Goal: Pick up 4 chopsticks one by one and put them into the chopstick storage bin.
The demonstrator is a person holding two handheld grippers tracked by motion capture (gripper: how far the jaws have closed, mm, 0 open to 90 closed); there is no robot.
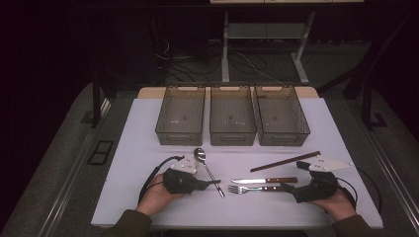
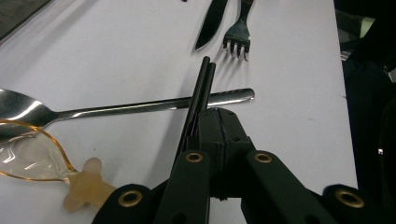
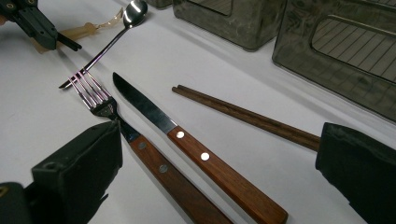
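Steel cutlery lies on the white worktop (image 1: 148, 197) in front of three smoky plastic bins (image 1: 232, 121). The left tool (image 1: 215, 182) has its jaws pressed together with nothing between them, tips resting just over the handle of the spoon (image 1: 207, 170), which lies with its bowl toward the bins. The right tool (image 1: 287, 187) has its jaws spread wide apart, one on each side of the wooden handles of the fork (image 1: 254, 188) and the knife (image 1: 264, 180), clamping neither. Both lie side by side between the two tools. A pair of chopsticks (image 1: 285, 161) lies just beyond the knife.
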